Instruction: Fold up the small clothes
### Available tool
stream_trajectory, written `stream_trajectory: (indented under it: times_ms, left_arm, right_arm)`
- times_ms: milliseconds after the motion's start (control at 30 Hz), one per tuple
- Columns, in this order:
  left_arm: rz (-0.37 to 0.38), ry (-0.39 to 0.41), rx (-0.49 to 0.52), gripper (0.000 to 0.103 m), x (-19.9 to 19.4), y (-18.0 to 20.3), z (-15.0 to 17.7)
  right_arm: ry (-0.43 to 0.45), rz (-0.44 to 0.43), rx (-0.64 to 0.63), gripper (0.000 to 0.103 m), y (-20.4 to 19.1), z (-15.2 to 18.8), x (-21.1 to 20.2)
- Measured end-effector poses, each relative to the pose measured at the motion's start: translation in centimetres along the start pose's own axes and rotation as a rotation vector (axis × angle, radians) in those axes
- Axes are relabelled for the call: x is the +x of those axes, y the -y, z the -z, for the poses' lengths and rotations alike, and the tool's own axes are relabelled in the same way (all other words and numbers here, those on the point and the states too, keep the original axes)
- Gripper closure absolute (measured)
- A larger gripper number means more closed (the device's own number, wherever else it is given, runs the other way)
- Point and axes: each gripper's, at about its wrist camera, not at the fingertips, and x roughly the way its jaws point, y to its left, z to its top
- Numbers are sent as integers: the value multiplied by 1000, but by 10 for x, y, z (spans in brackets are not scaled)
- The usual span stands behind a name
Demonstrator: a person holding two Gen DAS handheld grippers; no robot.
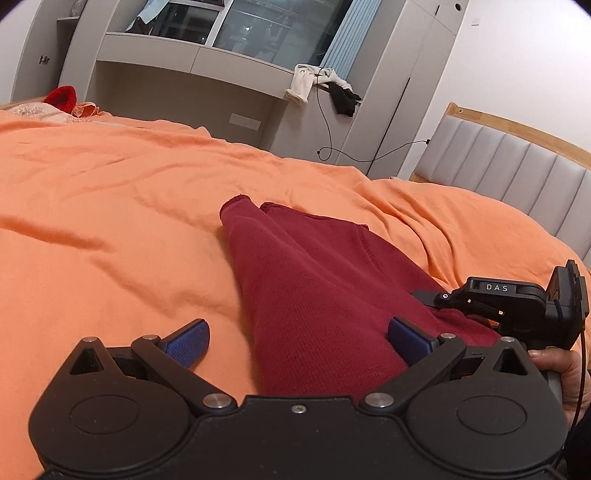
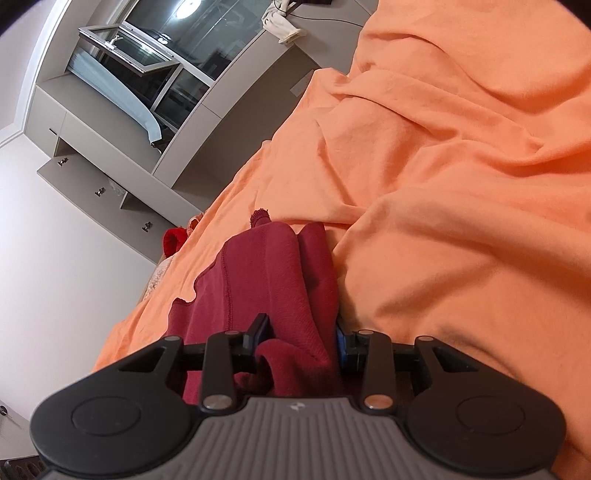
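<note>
Dark red garment (image 1: pixel 325 280) lying on the orange bedspread (image 1: pixel 110 229), bunched lengthwise, running from the near edge of the left wrist view up toward 12 o'clock, hemmed end farthest away. Left tongs (image 1: pixel 299 341) spread wide apart, blue pads (image 1: pixel 188 338) showing; left pad over bare bedspread at 9 o'clock of the cloth, right pad lying against the garment's right side, nothing pinched between them. Right tongs (image 2: pixel 301 338) clamped on a gathered fold of the garment (image 2: pixel 266 273), cloth bulging up between the two fingers (image 2: pixel 258 328) and spilling back over the tool body. In the left wrist view the right tool (image 1: pixel 517 302) seen at 3 o'clock, black, lettered "DAS", sitting at the garment's right edge, with a hand (image 1: pixel 557 373) gripping behind it. Seam line visible down the cloth in the right wrist view; frayed hem corner at 12 o'clock of the bundle. Bedspread heavily creased to the 1–3 o'clock side in the right view. Padded grey headboard (image 1: pixel 517 173) with wooden rim at 2 o'clock in the left view. Grey built-in shelf unit (image 1: pixel 192 62) beyond the bed, dark window (image 1: pixel 280 26) above it. White cloth (image 1: pixel 306 83) and a black one (image 1: pixel 345 98) draped on the ledge at 12–1 o'clock, black cable (image 1: pixel 327 122) hanging below. Bright red item (image 1: pixel 61 96) at the far bed edge, 10 o'clock.
</note>
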Motion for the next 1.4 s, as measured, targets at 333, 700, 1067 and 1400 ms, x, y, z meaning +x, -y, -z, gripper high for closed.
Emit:
stream_trajectory:
  times_ms: [333,700,1067,1400]
  left_arm:
    - [0,-2,-4,0,1,0,0]
    - [33,-62,-87,0,6,-8,-7]
    - [112,-175,-213,0,31,-24,-29]
    - [143,-283,-168,0,69,-34,-44]
  right_arm:
    - [1,2,1,64,0,0,0]
    - [-2,37,-34,63,-5,0,1]
    - [4,192,-297,57,-42,11,4]
    - [2,201,-312,56,-46,11,7]
